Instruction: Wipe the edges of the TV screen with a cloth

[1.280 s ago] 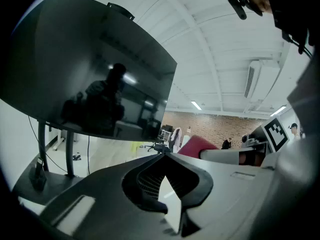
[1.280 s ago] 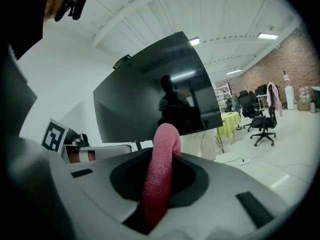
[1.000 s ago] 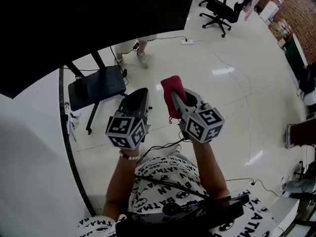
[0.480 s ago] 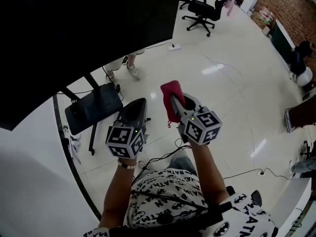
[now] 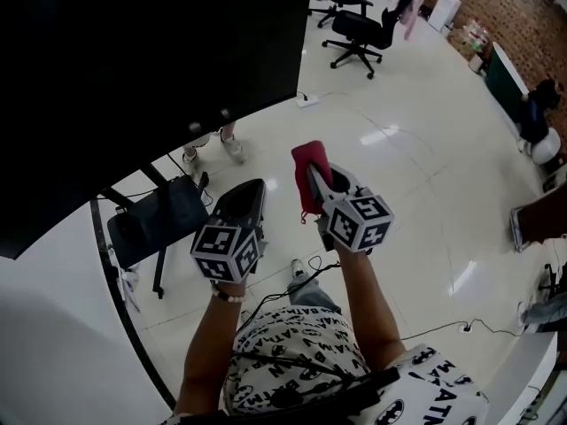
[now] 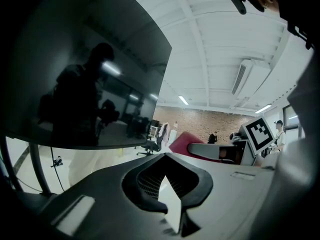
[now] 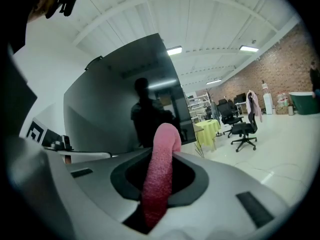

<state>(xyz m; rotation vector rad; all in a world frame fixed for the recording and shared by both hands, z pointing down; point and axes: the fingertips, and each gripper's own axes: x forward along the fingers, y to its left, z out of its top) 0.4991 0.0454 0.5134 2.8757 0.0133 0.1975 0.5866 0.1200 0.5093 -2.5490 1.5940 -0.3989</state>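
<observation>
The big dark TV screen [image 5: 133,69] fills the upper left of the head view, on a black stand [image 5: 155,224]. My right gripper [image 5: 312,175] is shut on a red cloth [image 5: 308,171], which sticks up between its jaws just right of the screen's lower right corner, apart from it. That cloth [image 7: 160,174] hangs pink-red between the jaws in the right gripper view, with the screen [image 7: 120,109] behind it. My left gripper [image 5: 252,193] is shut and holds nothing, below the screen's bottom edge. The screen [image 6: 80,69] mirrors a person's outline in the left gripper view.
Office chairs [image 5: 359,25] stand far back on the glossy white floor. A power strip with a cable [image 5: 308,100] lies on the floor near the stand. A brick wall [image 5: 523,16] and green bins are at the far right. A white curved surface [image 5: 53,326] lies at the lower left.
The view has shifted: the screen's lower edge now sits lower and closer above both grippers. Both grippers keep their pose, the right still shut on the cloth.
</observation>
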